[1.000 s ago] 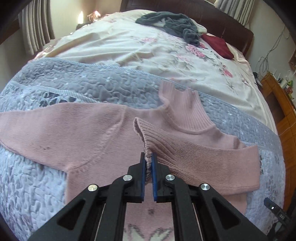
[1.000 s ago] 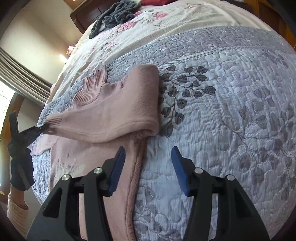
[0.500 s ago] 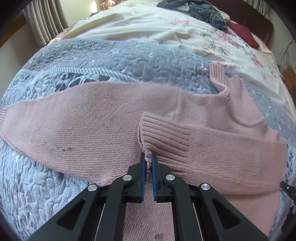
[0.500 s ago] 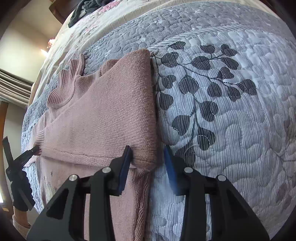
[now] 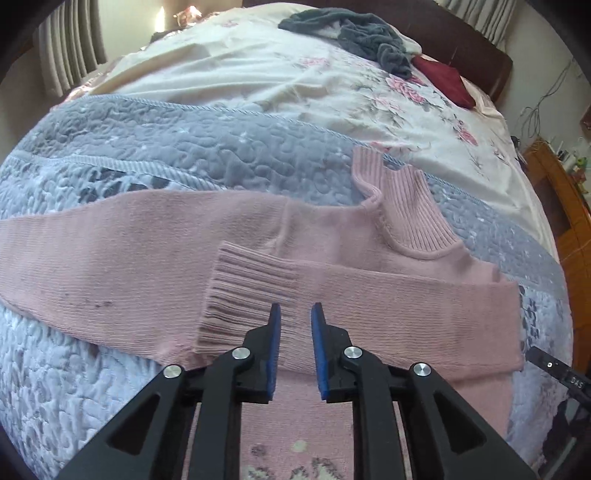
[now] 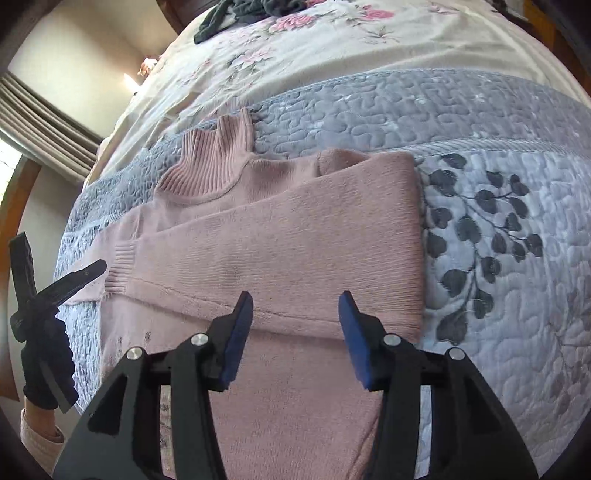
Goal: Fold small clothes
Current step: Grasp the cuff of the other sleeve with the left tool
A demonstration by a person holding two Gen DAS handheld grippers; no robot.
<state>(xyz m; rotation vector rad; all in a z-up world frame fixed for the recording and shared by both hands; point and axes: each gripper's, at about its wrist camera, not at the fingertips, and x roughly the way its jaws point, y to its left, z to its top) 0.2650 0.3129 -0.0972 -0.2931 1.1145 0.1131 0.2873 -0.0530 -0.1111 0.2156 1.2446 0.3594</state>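
Left wrist view: we see our left gripper (image 5: 295, 314) with its blue-padded fingers (image 5: 274, 343) parted a little and nothing between them, hovering over the ribbed cuff (image 5: 243, 291) of the folded sleeve.
Right wrist view: our right gripper (image 6: 295, 306) has its blue pads spread wide and holds nothing; it sits above the lower edge of the folded sleeve.
Sweater: the pink knitted sweater with a ribbed high collar (image 5: 332, 266) lies flat on the bed, collar (image 5: 406, 206) pointing toward the headboard.
Right sleeve: we see it folded across the chest, its cuff ending near the middle of the body; the fold edge (image 6: 415, 236) lines up with the sweater's right side.
Left sleeve: it stretches straight out (image 5: 92, 251) over the quilt, with a few small dark specks on it.
Bedding: a grey-blue quilted bedspread with dark leaf print (image 6: 498, 229) lies under the sweater; beyond it we see a cream floral sheet (image 5: 258, 74).
Far end: a crumpled dark grey garment (image 5: 369, 33) and a dark red cloth (image 5: 443, 77) rest near the dark wooden headboard (image 5: 480, 40).
Person: in the right wrist view we see a dark-gloved hand (image 6: 46, 365) holding the left gripper at the bed's left edge, a pale sleeve cuff below it.
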